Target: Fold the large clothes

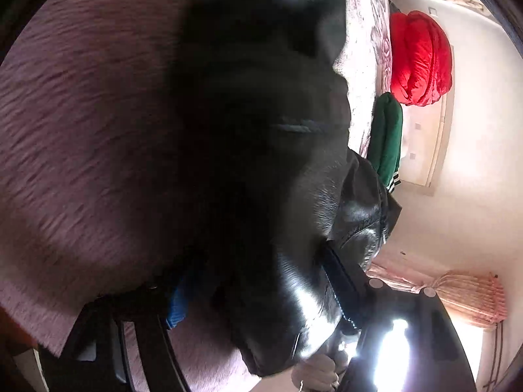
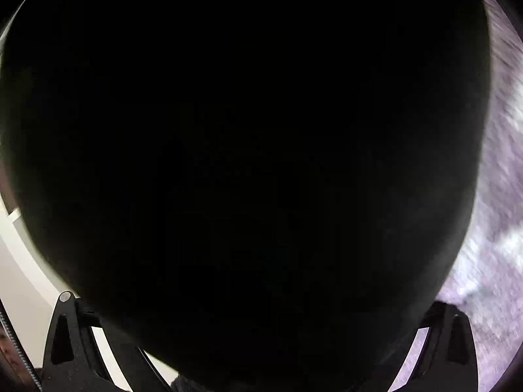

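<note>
A large black leather jacket (image 1: 261, 163) fills the middle of the left wrist view, draped over a pinkish-purple bedspread (image 1: 81, 130). The left gripper's fingers (image 1: 346, 284) show at the bottom, with jacket leather bunched between them; the fingertips are buried in it. A bare hand (image 1: 317, 372) holds the jacket's lower edge. In the right wrist view the same black jacket (image 2: 248, 163) covers almost the whole picture. The right gripper's two fingers (image 2: 65, 336) stand far apart at the bottom corners, and their tips are hidden behind the cloth.
A red padded garment (image 1: 421, 58) and a green garment (image 1: 387, 137) lie at the bed's far side. A pale wall (image 1: 474, 163) and pink curtain (image 1: 470, 297) are on the right. The patterned bedspread (image 2: 497, 196) shows at the right edge of the right wrist view.
</note>
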